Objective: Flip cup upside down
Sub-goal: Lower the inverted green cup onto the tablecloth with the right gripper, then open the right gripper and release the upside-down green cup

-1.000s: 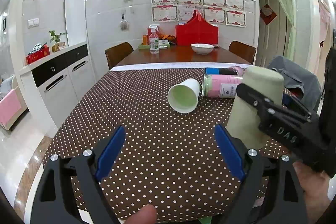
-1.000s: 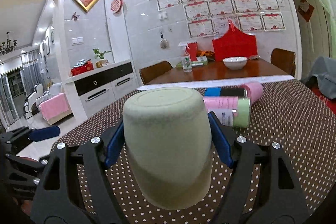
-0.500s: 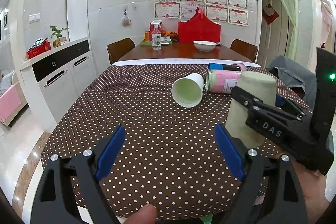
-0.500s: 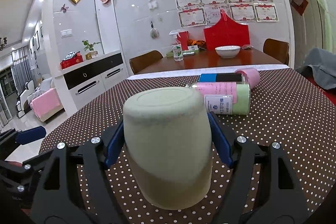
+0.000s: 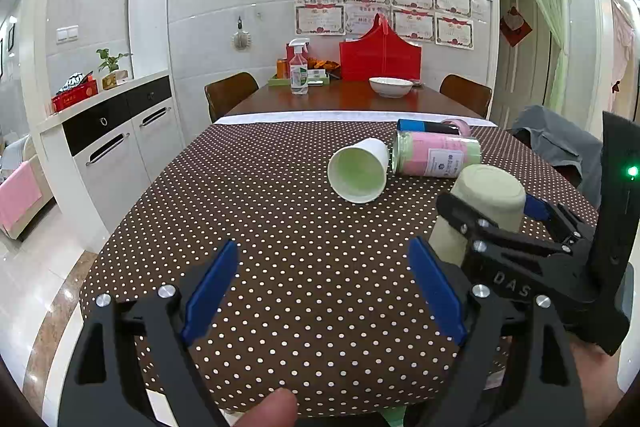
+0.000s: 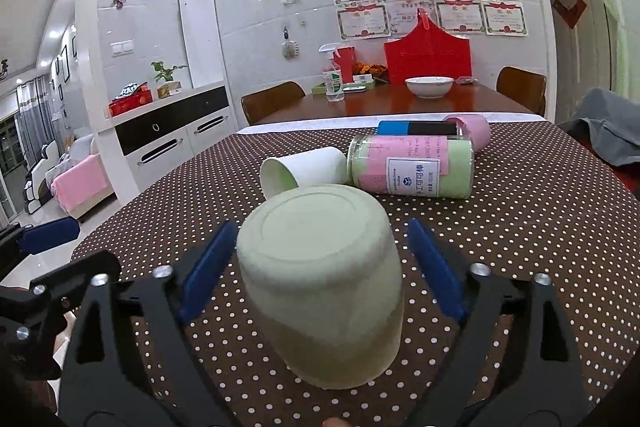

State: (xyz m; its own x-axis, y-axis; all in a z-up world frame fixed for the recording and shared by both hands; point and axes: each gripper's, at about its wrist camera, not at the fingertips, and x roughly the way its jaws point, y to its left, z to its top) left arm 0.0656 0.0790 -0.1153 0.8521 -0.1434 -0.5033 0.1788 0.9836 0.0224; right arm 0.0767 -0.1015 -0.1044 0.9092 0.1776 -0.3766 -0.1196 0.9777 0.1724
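While my right tool [image 6: 320,267] brackets, jaws parted, the inverted green cup [image 6: 324,279], my left tool [image 5: 324,291] gapes empty beside it.

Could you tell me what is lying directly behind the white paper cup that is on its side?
A pink-and-green jar lies on its side behind the white cup, touching its base. A blue-and-black bottle lies farther back, partly hidden.

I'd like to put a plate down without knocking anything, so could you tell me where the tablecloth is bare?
The tablecloth is bare left of the lying white paper cup, out to its left edge, and between that cup and the left gripper. The right side is crowded: upturned green cup, jar.
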